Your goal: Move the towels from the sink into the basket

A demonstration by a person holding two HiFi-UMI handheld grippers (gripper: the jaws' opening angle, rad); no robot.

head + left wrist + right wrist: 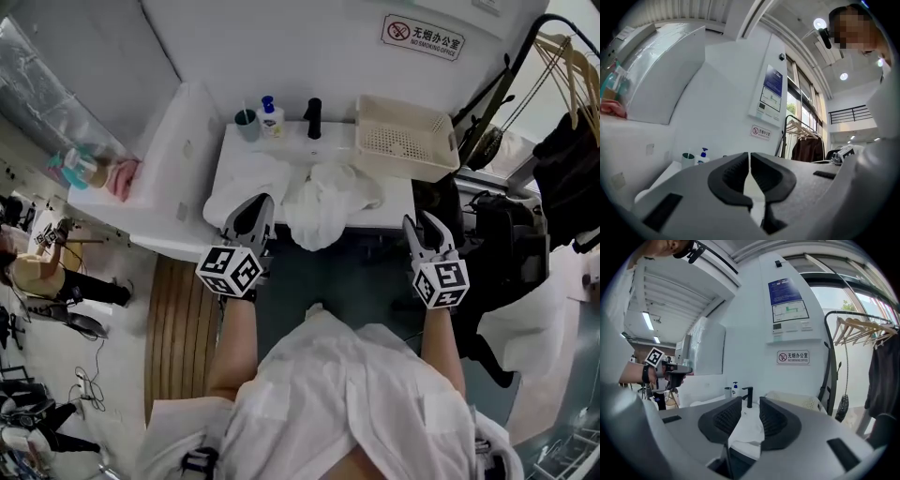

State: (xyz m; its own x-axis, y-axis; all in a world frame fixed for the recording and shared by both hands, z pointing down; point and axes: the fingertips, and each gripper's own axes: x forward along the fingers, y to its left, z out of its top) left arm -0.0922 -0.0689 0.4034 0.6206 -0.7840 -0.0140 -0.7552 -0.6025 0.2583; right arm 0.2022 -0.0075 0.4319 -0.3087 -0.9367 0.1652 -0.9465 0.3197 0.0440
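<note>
At the near edge of the worktop (pixel 394 199), your left tool (pixel 262 202) has its jaws together on nothing. Your right tool (pixel 422 222) has them slightly apart, also empty. Just beyond both, the white towels (pixel 319 202) lie heaped in the sink (pixel 309 157), with a fold hanging over the near edge. The basket (pixel 405 139) at far right looks empty, so I judge every towel is left to move.
</note>
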